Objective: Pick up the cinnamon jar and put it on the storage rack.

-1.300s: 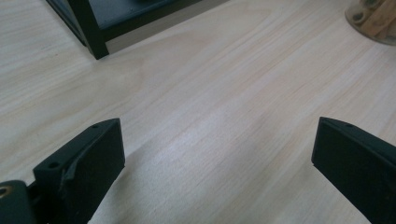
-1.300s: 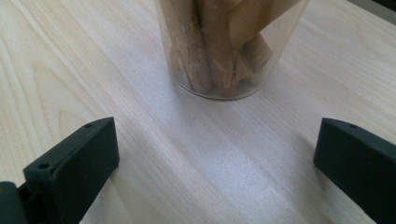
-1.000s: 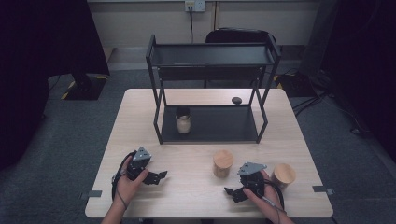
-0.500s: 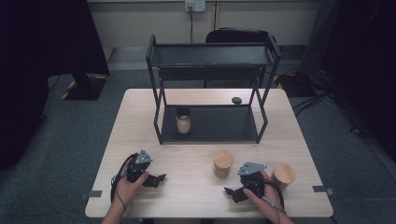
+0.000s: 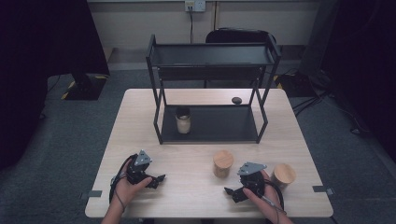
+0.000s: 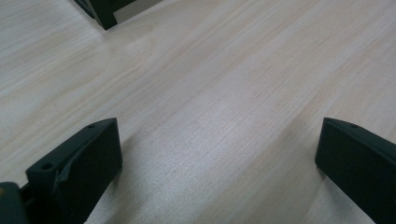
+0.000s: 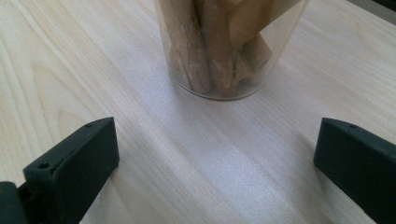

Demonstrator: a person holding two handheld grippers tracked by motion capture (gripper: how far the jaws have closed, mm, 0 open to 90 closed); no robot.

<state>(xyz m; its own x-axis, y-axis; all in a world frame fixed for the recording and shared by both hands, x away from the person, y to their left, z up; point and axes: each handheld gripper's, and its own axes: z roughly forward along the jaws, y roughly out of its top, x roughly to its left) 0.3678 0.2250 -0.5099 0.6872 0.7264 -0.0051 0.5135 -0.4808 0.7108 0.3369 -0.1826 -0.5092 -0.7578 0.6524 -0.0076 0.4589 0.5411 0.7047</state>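
Jar with a wooden lid [image 5: 222, 163], standing upright on the near half of the wooden table [image 5: 140, 126]; we take it as the thing nearest the right gripper [image 5: 235, 193]. In the right gripper view the same clear jar [image 7: 229, 46] shows sticks of brown bark, possibly cinnamon, packed upright inside; it stands ahead of the right gripper [image 7: 215, 158], apart from both jaws. We see those jaws spread wide with bare table between them. A second wooden-lidded jar [image 5: 283, 175] stands just beside the right hand [image 5: 261, 198], on its outer side.

We find the left gripper [image 5: 156, 180] well apart from the jars, resting low over the near left part of the table in the left hand [image 5: 125, 186]. In the left gripper view the left gripper [image 6: 217, 158] has its jaws spread as wide, having just been opening, and only wood grain lies between them.

Farther back we see a black two-tier metal shelf [image 5: 212, 123] standing on the table. A third jar with a dark lid [image 5: 183, 121] stands on its lower tier, toward the left. A small dark oval object [image 5: 236, 100] lies on the table behind the shelf. A dark chair [image 5: 240, 36] stands beyond the far edge.
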